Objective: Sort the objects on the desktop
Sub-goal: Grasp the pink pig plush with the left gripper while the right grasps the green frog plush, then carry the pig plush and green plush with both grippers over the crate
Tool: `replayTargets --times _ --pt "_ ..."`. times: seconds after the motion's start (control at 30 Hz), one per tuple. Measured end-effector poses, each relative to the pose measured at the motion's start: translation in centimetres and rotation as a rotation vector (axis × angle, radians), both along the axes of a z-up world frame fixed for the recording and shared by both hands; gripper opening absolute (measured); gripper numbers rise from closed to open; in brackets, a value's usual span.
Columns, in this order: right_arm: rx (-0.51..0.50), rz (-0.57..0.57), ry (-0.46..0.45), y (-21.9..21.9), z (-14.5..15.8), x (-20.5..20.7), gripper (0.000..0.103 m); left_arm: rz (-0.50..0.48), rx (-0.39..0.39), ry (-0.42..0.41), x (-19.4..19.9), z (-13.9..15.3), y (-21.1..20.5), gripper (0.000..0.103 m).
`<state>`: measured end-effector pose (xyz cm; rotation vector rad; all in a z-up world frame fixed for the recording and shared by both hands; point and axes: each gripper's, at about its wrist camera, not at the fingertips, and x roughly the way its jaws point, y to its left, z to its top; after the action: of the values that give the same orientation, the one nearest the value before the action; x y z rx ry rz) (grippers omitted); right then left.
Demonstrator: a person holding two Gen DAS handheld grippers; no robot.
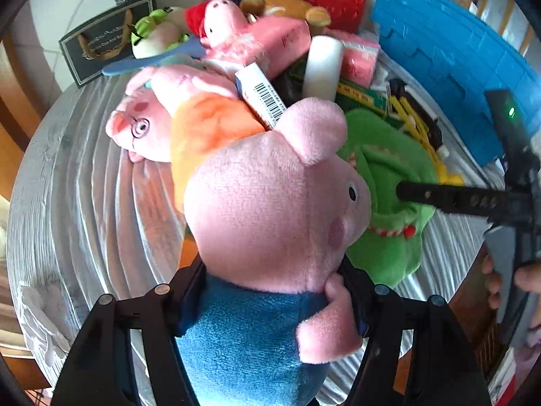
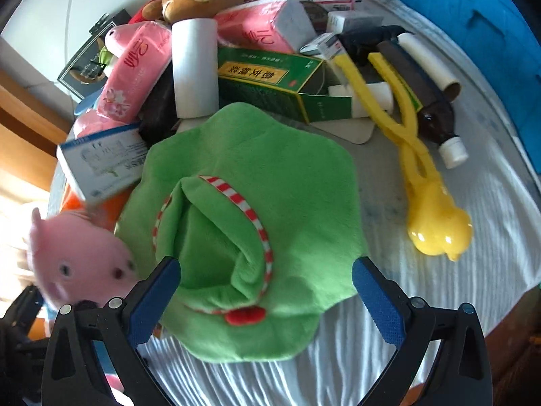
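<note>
We've got the pig plush [image 1: 270,209] clamped in the left gripper [image 1: 274,301], fingers [image 1: 189,297] pressed into the blue torso just under the head, so it's held above the near edge of the tabletop [image 1: 84,176]. It looks light and fully soft: the body squashes under the pads, no stiff core to index on, and the big head overhangs and will flop. Waist grip seems the right spot; fur isn't slippery. Its long axis runs near-to-far along the fingers, head at the far end, snout pointing right toward the green plush [image 2: 243,223]. That one lies flat on the tabletop just right of the pig, limp like cloth, red-striped trim [image 2: 250,213] curling across the middle, red knob at the near edge; no clear long axis. Right gripper [image 2: 267,297] hangs over it, fingers [image 2: 152,301] spread wide either side, not pinching. We'd bite a bunched fold near the trim, since a flat layer would likely slip.
</note>
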<state>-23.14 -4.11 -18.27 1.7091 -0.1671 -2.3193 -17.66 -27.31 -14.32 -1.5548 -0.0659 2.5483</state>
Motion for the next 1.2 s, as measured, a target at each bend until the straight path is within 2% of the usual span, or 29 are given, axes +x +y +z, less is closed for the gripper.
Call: replayTargets --times 0.03,0.07,0.1,0.23,0.3,0.5,0.6,0.77,0.9,1.2 --pt "0.007 0.000 -0.003 -0.2 -0.3 -0.2 0.098 0.008 0.000 0.008 -0.1 0.2 -0.1 0.067" --pt "0.020 0.000 -0.008 -0.4 -0.7 -0.5 0.085 0.017 -0.003 0.017 -0.3 0.4 -0.1 0.067" --pt "0.024 0.005 -0.014 -0.5 -1.1 -0.7 0.066 0.024 -0.004 0.022 -0.6 0.5 -0.1 0.067" --pt "-0.011 0.019 -0.026 -1.0 -2.1 -1.1 0.047 0.045 0.019 0.025 -1.1 0.7 -0.3 0.067" --pt "0.012 0.034 0.008 -1.3 -1.5 -0.8 0.022 0.048 0.022 0.033 -1.2 1.0 -0.2 0.067" --pt "0.032 0.082 0.149 -2.2 2.6 0.9 0.018 0.063 0.039 0.117 -1.0 4.4 0.2 0.067" --pt "0.028 0.094 0.236 -2.4 6.1 1.6 0.018 0.072 0.043 0.184 -0.9 6.9 0.1 0.067" --pt "0.029 0.082 0.364 -1.6 11.7 1.5 0.017 0.083 0.053 0.250 -0.7 9.4 0.1 0.066" --pt "0.028 0.067 0.431 -1.0 15.1 2.2 0.017 0.083 0.075 0.306 -0.2 11.4 0.4 0.066" --pt "0.044 0.063 0.529 2.0 20.2 3.5 0.017 0.057 0.091 0.398 0.6 15.9 4.0 0.066"
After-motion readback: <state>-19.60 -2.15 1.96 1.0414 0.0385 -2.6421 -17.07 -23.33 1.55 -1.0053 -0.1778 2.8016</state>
